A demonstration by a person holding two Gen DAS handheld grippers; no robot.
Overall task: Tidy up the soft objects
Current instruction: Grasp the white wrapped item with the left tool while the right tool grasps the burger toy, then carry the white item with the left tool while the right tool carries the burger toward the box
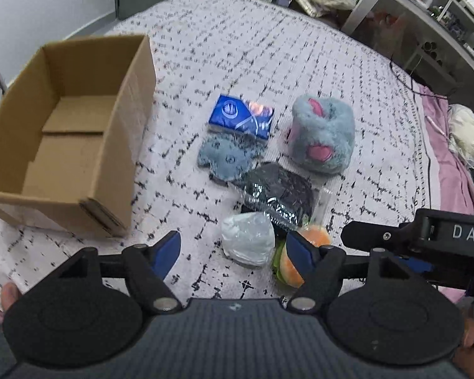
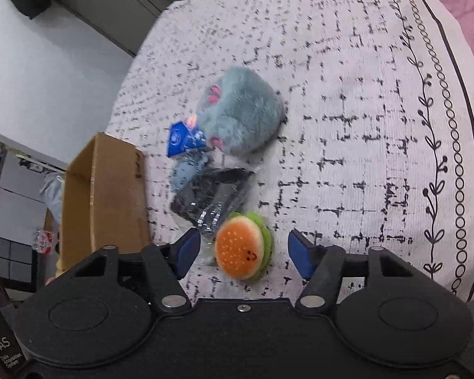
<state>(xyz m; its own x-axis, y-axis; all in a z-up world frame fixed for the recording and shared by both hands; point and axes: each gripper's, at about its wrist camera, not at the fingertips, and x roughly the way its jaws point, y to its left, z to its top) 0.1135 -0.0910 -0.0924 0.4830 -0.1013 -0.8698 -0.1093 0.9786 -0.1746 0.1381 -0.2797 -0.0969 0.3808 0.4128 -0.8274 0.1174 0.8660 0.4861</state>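
I am holding my left claw (image 1: 233, 249) over the bed (image 1: 268, 57), pointing steeply down, its blue pads standing partly apart. Between them I am seeing a small white plastic-wrapped bundle (image 1: 248, 240), but the pads are not pressing on it and nothing is in my grip. My right claw (image 2: 243, 249) is also standing partly apart, framing the plush burger (image 2: 241, 246), which is lying on the bedspread between its pads; the pads are staying clear of it on both sides.

The soft things are lying together in a loose cluster in the middle of the bed. The fluffy blue-grey plush with pink patches (image 1: 320, 132) is sitting farthest from me. Just beside it is lying a blue tissue packet (image 1: 240, 117), with a flat blue-grey plush piece (image 1: 226, 158) touching its near edge. A dark item in clear wrap (image 1: 278, 192) is lying between those and the burger. The open cardboard box (image 1: 63, 132) is standing empty on the bed, apart from the cluster, off to my left.
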